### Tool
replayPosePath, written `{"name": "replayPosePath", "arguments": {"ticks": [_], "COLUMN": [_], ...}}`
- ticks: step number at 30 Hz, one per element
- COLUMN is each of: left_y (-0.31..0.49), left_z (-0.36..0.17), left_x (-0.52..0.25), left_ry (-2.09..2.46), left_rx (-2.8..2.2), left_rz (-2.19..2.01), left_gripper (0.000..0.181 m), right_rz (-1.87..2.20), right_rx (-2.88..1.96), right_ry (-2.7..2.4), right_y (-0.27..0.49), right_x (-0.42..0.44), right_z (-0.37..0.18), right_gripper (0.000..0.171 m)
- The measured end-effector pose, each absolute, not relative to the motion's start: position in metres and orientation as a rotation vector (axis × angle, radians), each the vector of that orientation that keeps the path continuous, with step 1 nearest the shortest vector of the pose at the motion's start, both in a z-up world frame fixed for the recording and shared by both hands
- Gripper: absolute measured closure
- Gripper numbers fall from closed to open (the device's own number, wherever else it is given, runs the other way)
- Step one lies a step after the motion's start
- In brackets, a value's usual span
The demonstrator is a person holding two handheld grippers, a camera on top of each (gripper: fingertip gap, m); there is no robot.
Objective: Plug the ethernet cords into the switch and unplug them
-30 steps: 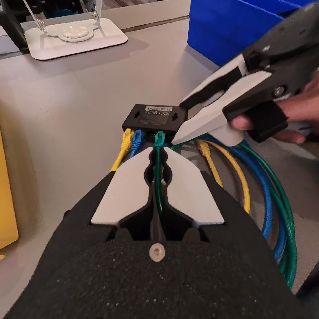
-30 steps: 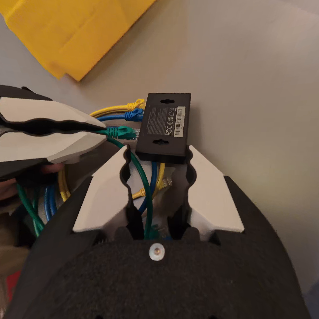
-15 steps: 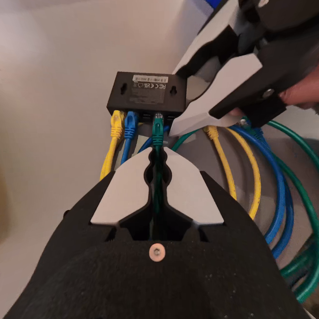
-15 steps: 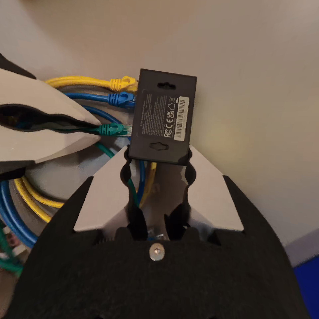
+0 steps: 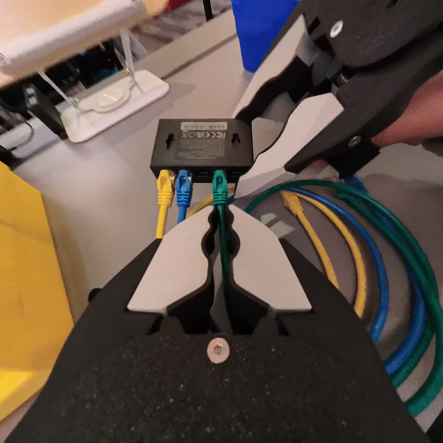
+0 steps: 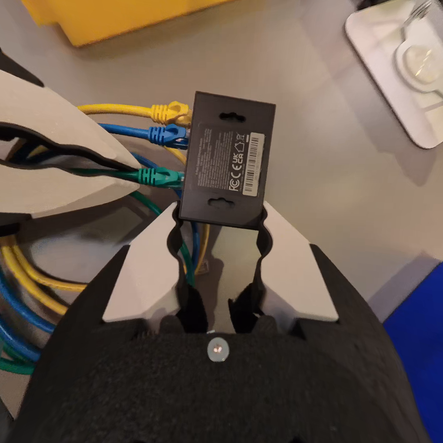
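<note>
Black switch (image 5: 202, 146) label side up, gripped at one short end. Yellow plug (image 5: 165, 189), blue plug (image 5: 183, 188) and green plug (image 5: 220, 188) seated in its ports; green cord (image 5: 223, 242) pinched just behind its plug.

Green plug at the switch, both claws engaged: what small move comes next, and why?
Probably the left claw pushes the green ethernet cable forward a touch to seat its green plug. That plug is only at the port mouth, and the right claw braces the black rectangular plastic switch.
</note>
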State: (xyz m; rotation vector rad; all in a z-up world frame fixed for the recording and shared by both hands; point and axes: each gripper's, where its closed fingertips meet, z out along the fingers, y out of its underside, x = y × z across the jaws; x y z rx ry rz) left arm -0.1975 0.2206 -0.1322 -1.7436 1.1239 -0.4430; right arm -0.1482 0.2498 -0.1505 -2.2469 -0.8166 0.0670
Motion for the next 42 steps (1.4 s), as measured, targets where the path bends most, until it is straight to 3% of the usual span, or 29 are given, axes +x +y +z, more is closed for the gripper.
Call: {"name": "replayPosePath", "arguments": {"ticks": [9, 15, 19, 21, 25, 29, 34, 42], "left_y": [0.223, 0.215, 0.211, 0.209, 0.207, 0.209, 0.203, 0.206], "left_z": [-0.093, -0.079, -0.078, -0.076, -0.078, -0.076, -0.077, -0.082], "left_x": [-0.203, -0.208, -0.207, -0.206, -0.206, -0.211, -0.204, -0.206], "left_ry": [1.108, 1.169, 1.183, 1.195, 1.216, 1.201, 1.223, 1.229], "left_rx": [-1.558, -1.39, -1.341, -1.309, -1.272, -1.259, -1.223, -1.253], "left_rz": [-0.388, -0.282, -0.234, -0.207, -0.137, -0.143, -0.127, -0.173], "left_gripper": [0.177, 0.176, 0.176, 0.176, 0.176, 0.176, 0.176, 0.177], "right_rz": [0.051, 0.578, 1.021, 1.112, 1.139, 1.463, 1.526, 1.53], "right_rx": [-2.102, -2.019, -1.964, -1.968, -2.0, -1.845, -1.879, -1.849], "right_ry": [-0.762, -0.683, -0.458, -0.373, -0.328, -0.222, -0.25, -0.311], "right_y": [0.253, 0.231, 0.227, 0.229, 0.233, 0.228, 0.225, 0.221], "right_x": [-0.154, -0.165, -0.159, -0.154, -0.156, -0.156, -0.169, -0.175], "right_z": [-0.107, -0.068, -0.05, -0.053, -0.067, -0.046, -0.064, -0.06], "right_gripper": [0.108, 0.106, 0.119, 0.13, 0.129, 0.144, 0.136, 0.143]}}
